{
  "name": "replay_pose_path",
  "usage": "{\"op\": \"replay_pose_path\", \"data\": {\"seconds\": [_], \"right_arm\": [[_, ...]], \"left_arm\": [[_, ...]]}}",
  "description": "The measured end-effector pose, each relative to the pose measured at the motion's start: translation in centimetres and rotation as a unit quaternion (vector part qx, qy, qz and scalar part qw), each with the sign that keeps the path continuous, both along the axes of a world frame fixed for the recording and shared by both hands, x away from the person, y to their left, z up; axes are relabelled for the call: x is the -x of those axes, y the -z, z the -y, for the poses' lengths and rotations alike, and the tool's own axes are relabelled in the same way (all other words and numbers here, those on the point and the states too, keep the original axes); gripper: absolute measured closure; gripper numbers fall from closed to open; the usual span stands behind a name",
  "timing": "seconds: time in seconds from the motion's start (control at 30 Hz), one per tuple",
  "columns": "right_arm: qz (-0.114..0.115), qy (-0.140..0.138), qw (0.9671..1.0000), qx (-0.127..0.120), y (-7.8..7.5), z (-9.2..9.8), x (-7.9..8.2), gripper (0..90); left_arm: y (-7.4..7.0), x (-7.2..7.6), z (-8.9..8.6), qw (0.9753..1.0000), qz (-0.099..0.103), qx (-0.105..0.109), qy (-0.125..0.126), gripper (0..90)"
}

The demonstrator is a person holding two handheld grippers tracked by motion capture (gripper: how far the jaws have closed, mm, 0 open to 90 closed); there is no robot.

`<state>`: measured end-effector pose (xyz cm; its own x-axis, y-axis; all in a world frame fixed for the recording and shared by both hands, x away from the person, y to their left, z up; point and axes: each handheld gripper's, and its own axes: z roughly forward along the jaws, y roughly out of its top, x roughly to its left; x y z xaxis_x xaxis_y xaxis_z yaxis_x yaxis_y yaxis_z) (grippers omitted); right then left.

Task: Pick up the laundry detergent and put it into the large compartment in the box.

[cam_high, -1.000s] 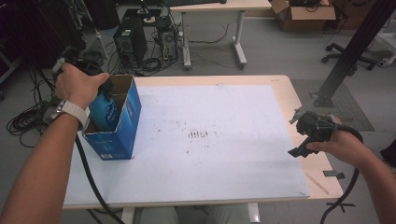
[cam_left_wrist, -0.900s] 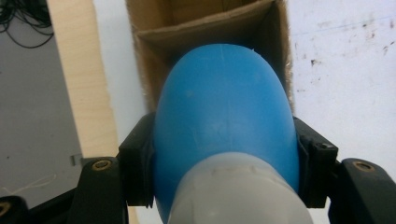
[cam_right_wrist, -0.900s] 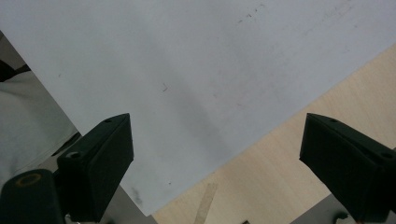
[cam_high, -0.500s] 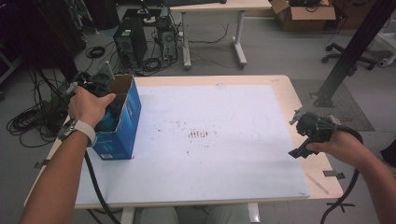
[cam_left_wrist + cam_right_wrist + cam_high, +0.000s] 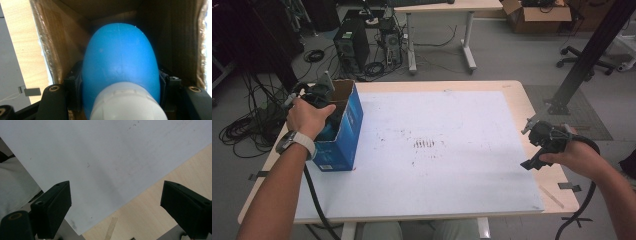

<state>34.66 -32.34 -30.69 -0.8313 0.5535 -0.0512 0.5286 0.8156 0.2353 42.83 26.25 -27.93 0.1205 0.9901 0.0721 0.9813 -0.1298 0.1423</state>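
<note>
Right gripper (image 5: 115, 207) jaws spread wide, empty, idle over the white mat (image 5: 452, 150) edge; left gripper (image 5: 120, 82) clamps the blue bulb (image 5: 120, 65) inside the blue box (image 5: 343, 131); judging grasp done, lift-out pending.

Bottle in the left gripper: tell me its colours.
Blue bottle with a white cap, best seen in the left gripper view.

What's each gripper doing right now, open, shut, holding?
Left gripper: shut on the blue bulb, inside the cardboard box.
Right gripper: open, empty, above the table's white sheet.
</note>
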Motion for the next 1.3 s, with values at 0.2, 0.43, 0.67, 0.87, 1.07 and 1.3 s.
{"op": "replay_pose_path", "data": {"seconds": [0.2, 0.43, 0.67, 0.87, 1.07, 1.3], "right_arm": [[-0.001, 0.000, 1.0000, 0.000, 0.1, 0.0, 0.0, 9.6], [-0.001, -0.001, 1.0000, 0.000, 0.1, 0.0, 0.0, 9.7], [-0.001, -0.002, 1.0000, 0.000, 0.1, 0.0, 0.1, 9.7], [0.000, -0.001, 1.0000, 0.001, 0.0, 0.2, 0.2, 9.7], [-0.001, -0.003, 1.0000, 0.000, -0.1, 0.1, 0.3, 9.7], [-0.006, -0.009, 0.9999, -0.001, -0.2, -0.2, 0.5, 9.8]], "left_arm": [[0.1, -0.1, -0.4, 0.9999, 0.003, 0.011, -0.001, 37.3], [0.2, -0.2, -0.4, 0.9999, 0.002, 0.012, 0.006, 34.3], [0.1, -0.1, -0.3, 0.9999, 0.002, 0.011, 0.012, 32.5], [-0.3, 0.0, 0.3, 0.9999, 0.001, 0.003, 0.015, 28.1], [-1.3, 0.3, 0.3, 0.9999, 0.009, 0.000, 0.012, 24.7], [-3.5, 0.8, 0.4, 0.9993, 0.034, -0.012, 0.009, 21.2]]}}
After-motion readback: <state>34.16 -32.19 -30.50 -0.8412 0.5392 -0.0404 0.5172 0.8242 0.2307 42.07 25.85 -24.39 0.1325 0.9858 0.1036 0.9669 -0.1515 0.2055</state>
